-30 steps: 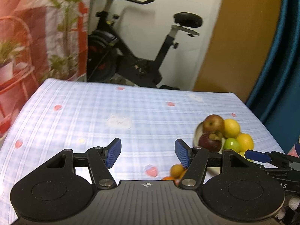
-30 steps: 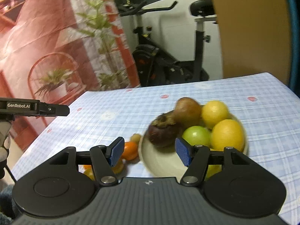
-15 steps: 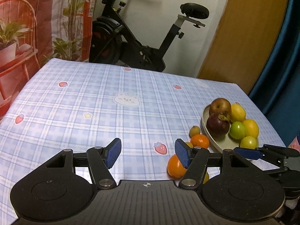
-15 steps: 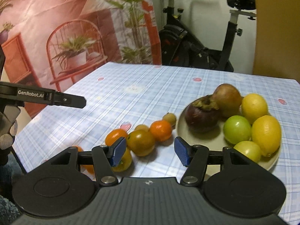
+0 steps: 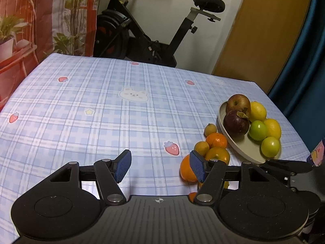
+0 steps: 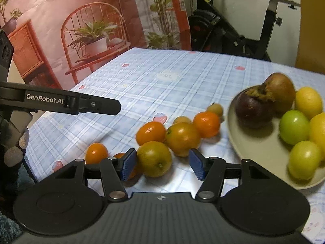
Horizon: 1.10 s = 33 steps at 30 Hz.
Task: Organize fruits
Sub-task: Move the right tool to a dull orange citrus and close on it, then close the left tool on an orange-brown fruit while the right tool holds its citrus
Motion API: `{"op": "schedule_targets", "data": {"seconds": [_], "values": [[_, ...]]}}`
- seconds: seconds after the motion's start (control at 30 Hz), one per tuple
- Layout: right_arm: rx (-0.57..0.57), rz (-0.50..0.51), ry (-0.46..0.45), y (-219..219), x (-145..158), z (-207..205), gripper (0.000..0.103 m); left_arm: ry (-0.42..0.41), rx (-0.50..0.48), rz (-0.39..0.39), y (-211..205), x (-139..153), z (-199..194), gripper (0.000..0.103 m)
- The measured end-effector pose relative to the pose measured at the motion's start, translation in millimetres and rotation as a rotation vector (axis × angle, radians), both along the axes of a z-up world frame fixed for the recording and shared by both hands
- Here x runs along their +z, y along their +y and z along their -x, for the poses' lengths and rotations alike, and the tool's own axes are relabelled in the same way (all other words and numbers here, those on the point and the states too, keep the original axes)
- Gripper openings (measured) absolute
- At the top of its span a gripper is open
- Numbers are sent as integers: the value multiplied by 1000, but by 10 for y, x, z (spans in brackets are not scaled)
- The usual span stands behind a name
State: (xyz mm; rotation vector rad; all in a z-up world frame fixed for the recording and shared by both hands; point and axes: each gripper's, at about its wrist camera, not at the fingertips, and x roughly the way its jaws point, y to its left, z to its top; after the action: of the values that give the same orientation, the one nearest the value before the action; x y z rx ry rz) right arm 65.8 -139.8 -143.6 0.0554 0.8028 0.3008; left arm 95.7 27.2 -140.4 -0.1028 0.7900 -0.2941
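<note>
In the left wrist view, the left gripper [image 5: 160,166] stands with its blue pads apart and nothing between them, over bare checked tablecloth [image 5: 101,111]. From about nine to twelve o'clock the cloth is open, reaching to the table's far edge, with an exercise bike [image 5: 154,40] beyond at twelve. At three o'clock the gripper's own right finger hides part of an orange [image 5: 186,170]. More of the loose orange fruit is cut off beneath the gripper body at five o'clock. At two o'clock the beige plate [image 5: 239,146] sits near the table's right edge, carrying a red apple [image 5: 238,102], a dark mangosteen [image 5: 236,123], lemons and limes. Its near rim is covered by the other tool's black finger.

In the right wrist view, the left tool's finger juts in at nine o'clock, held by a gloved hand [image 6: 14,142] cut off by the frame edge. The right gripper [image 6: 160,163] is released, jaws parted. A yellow-orange fruit [image 6: 154,158] lies on the cloth between the pads, just beside the left one; whether it touches I cannot tell. Loose oranges trail from eight o'clock to one o'clock, some blurred, one half hidden behind the left finger. The plate [image 6: 254,142] at three o'clock runs out of frame. Free cloth lies from ten to twelve o'clock, up to the far edge before a printed backdrop [image 6: 91,20].
</note>
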Motion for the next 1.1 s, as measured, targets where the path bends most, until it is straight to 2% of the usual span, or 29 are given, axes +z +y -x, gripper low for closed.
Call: {"op": "schedule_targets", "data": {"seconds": [0.3, 0.43, 0.6, 0.8, 1.1], "values": [[-38, -102, 49, -81, -112, -68, 57, 14, -8, -7, -43, -41, 0, 66], [-22, -126, 36, -82, -105, -30, 46, 23, -15, -10, -72, -57, 1, 66], [-22, -136, 23, -90, -113, 27, 46, 30, -26, -11, -106, -60, 13, 66], [-35, -77, -3, -133, -86, 181, 46, 37, -41, -16, -185, -68, 7, 66], [-128, -61, -26, -399, -60, 371, 46, -31, -183, -37, -523, -16, -65, 65]]}}
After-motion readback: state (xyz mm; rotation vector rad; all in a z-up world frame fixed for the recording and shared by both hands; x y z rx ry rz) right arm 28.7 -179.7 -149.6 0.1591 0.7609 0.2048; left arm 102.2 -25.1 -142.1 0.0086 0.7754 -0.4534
